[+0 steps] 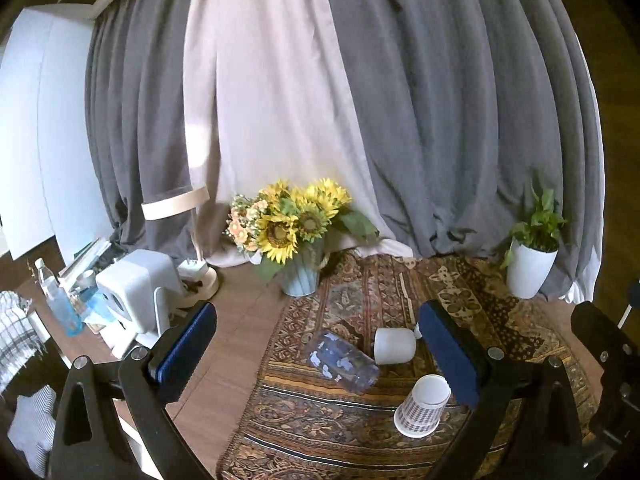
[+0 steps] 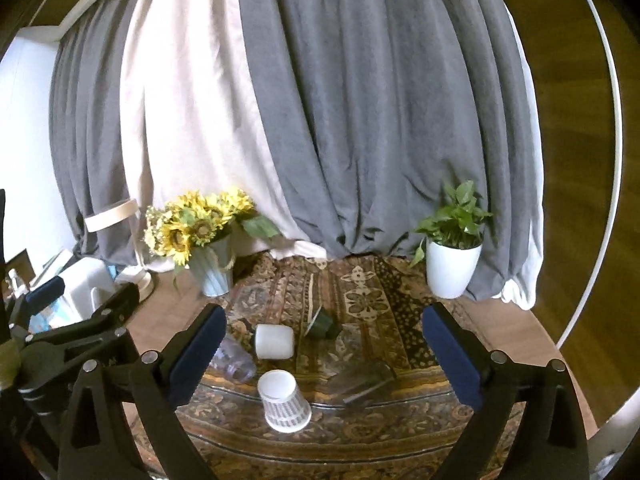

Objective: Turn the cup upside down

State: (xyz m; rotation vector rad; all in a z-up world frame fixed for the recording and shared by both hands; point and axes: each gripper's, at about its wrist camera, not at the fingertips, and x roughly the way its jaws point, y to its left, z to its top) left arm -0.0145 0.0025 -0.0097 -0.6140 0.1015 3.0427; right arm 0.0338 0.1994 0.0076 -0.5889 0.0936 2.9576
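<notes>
A white paper cup with a checked band [image 1: 422,406] stands upside down on the patterned cloth [image 1: 320,432]; it also shows in the right wrist view [image 2: 283,400]. Beside it a plain white cup [image 1: 394,345] lies on its side, also seen in the right wrist view [image 2: 274,341]. A clear plastic bottle [image 1: 345,362] lies on the cloth, partly hidden in the right wrist view [image 2: 234,358]. My left gripper [image 1: 320,360] is open and empty above the cups. My right gripper [image 2: 326,356] is open and empty, held above the cloth.
A sunflower vase [image 1: 298,276] and a white plant pot [image 1: 528,272] stand at the back by grey curtains. A white appliance [image 1: 136,296], lamp base and bottles crowd the left. A dark small object [image 2: 324,325] lies on the cloth.
</notes>
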